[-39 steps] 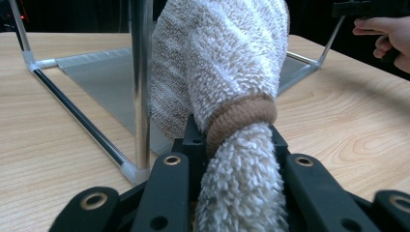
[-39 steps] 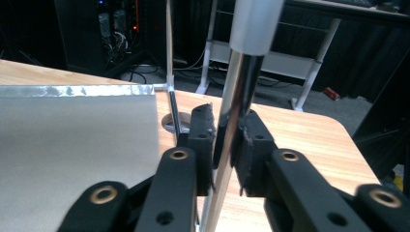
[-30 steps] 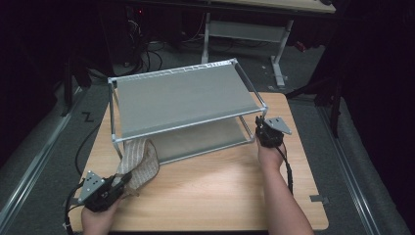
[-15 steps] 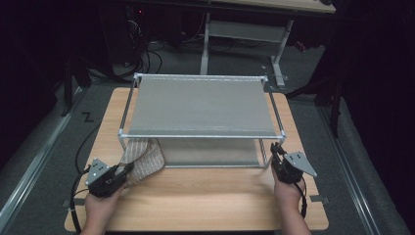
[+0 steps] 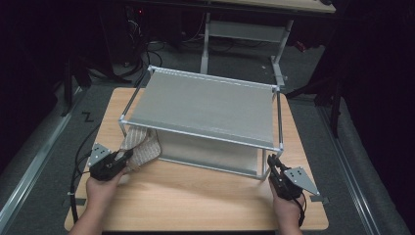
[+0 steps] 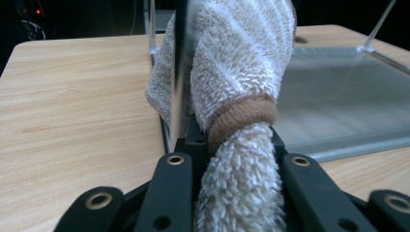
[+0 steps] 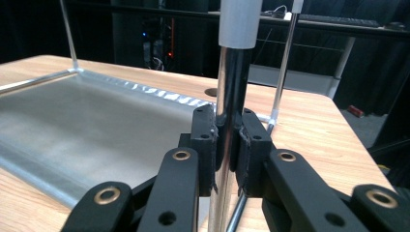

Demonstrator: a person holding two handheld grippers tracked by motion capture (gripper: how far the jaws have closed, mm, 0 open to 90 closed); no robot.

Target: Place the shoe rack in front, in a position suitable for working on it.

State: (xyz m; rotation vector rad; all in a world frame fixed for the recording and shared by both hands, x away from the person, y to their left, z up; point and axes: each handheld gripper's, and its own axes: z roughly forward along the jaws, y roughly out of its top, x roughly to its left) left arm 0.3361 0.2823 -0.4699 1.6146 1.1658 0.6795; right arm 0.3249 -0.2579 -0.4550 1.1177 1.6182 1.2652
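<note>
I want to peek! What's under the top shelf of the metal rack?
Under the top shelf sits a lower shelf, with the towel poking under its left corner. The rest underneath is covered.

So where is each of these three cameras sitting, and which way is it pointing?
High view: above the person's side, looking forward and down on the light wooden table and the two-tier grey metal rack; both forearms and hands show.
Left gripper view: rides on the left gripper, looking along its black jaws, which clamp a beige and white terry towel.
Right gripper view: rides on the right gripper, its jaws shut on the rack's shiny corner post.
All views share the rack and table.
</note>
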